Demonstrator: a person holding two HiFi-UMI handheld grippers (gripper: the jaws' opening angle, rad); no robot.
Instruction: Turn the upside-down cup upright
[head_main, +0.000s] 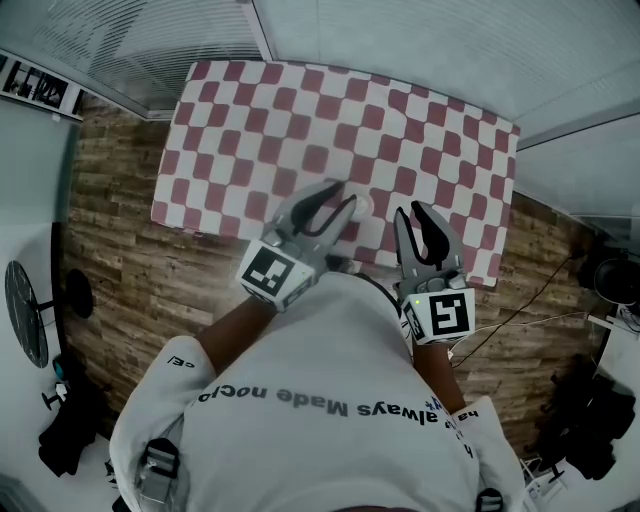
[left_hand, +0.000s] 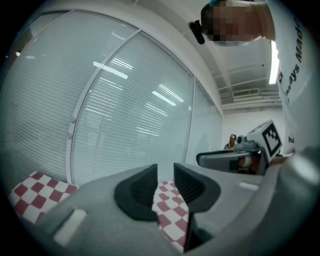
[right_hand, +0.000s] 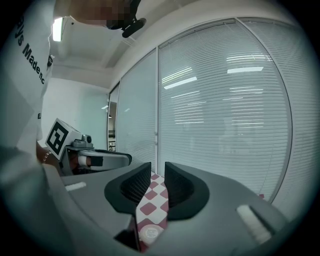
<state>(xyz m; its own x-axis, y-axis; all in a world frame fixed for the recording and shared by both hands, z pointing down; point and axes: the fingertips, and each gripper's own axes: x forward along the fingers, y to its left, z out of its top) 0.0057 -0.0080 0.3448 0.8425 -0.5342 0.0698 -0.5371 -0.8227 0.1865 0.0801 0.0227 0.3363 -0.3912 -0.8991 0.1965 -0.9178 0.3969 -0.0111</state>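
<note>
1. Red-and-white checked bench (head_main: 400, 120) carries the pale cup (head_main: 362, 206) close to its near edge.
2. left hand-held gripper (head_main: 342, 192): narrow gap, nothing between.
3. right hand-held gripper (head_main: 410, 210): narrow gap, empty too.

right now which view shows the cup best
The right gripper view: the cup shows close, a pale round end seen low through the gap of the right claw. The head view shows it only as a small pale spot on the checked cloth beside the left claw. The left gripper view misses it.
</note>
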